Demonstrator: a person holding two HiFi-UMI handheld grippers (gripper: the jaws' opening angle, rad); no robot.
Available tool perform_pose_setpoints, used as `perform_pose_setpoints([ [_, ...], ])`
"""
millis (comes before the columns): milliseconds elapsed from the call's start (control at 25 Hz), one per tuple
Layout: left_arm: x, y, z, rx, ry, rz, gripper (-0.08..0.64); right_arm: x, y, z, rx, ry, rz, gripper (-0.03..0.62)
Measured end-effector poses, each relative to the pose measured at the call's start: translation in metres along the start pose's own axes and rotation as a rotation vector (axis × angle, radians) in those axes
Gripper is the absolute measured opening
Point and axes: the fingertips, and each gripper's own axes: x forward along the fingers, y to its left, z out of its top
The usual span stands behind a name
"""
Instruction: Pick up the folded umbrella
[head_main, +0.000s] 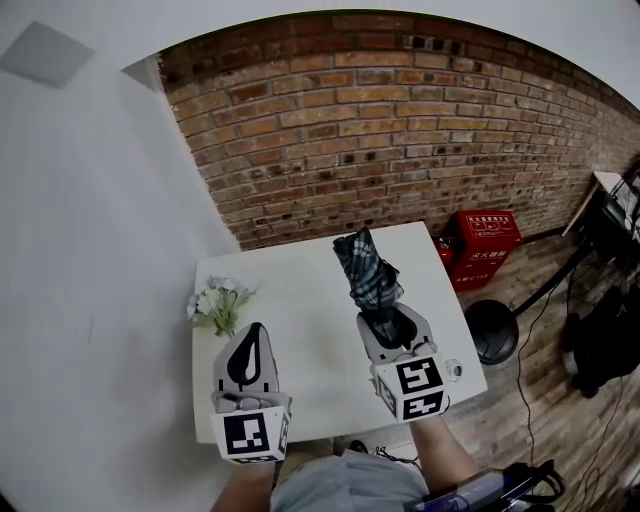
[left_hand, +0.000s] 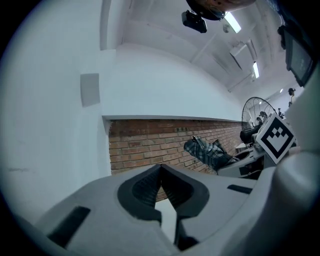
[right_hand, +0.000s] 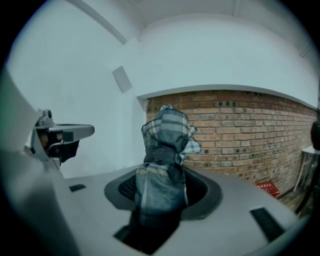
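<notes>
The right gripper's jaws are clamped on the folded umbrella, a dark plaid bundle cinched by a strap; its lower part sits deep between the pads and its upper end sticks out past the tips, tilted slightly; the left gripper's jaws stand together, tips meeting, with nothing between them; in the head view the umbrella projects from the right gripper above the far right part of the white table, pointing toward the brick wall; the left gripper hangs over the table's near left, just beside a bunch of pale flowers; a red box stands on the floor against the wall.
</notes>
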Motion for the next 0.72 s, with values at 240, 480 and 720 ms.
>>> perform_pose_setpoints([
  [240, -0.016, 0.003, 0.024, 0.013, -0.046, 0.028, 0.006, -0.023, 0.007, 0.024, -0.023, -0.070, 0.007, 0.189],
  [480, -0.035, -0.007, 0.047, 0.018, -0.087, 0.044, 0.006, -0.052, 0.008, 0.047, -0.045, -0.136, 0.006, 0.189],
  [720, -0.051, -0.011, 0.065, 0.030, -0.126, 0.056, 0.006, -0.079, 0.015, 0.073, -0.069, -0.217, 0.003, 0.189],
])
